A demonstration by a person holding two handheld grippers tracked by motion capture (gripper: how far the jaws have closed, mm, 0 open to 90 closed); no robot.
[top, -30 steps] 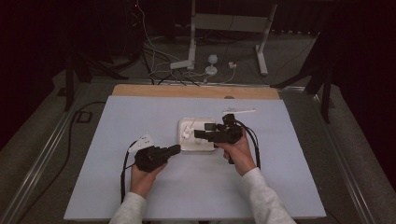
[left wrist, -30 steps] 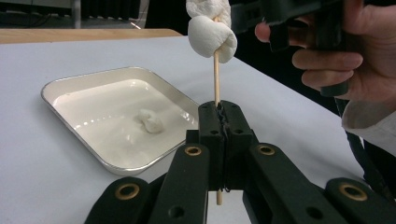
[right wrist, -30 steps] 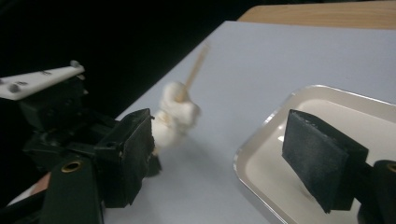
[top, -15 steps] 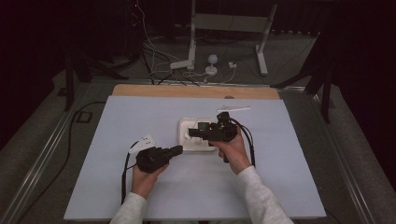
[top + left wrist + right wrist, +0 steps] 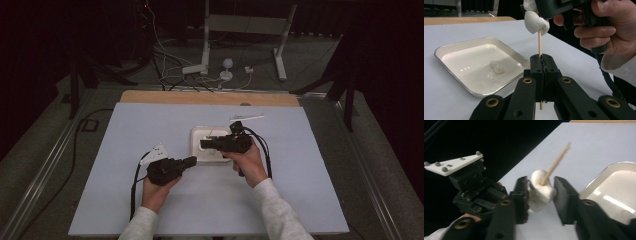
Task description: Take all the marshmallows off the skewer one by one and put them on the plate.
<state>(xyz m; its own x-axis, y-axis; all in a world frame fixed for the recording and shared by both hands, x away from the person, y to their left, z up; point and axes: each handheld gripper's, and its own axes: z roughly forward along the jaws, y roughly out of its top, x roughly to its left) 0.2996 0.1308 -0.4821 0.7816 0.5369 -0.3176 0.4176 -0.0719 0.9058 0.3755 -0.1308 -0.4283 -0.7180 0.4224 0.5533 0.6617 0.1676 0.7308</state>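
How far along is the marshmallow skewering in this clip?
Done: the left hand-held gripper is shut on the wooden skewer, holding it upright, and one marshmallow is impaled on it. In hand: the right hand-held gripper brackets that marshmallow, its jaws just closing, though a gap shows at one pad. Left: one more marshmallow lies in the white tray.

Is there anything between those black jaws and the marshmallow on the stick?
Nothing visible. In the right gripper view the marshmallow sits on the stick between the jaws of the right gripper, which have just been closing; one pad looks in contact, the other a little off. The left gripper is clamped on the stick below.
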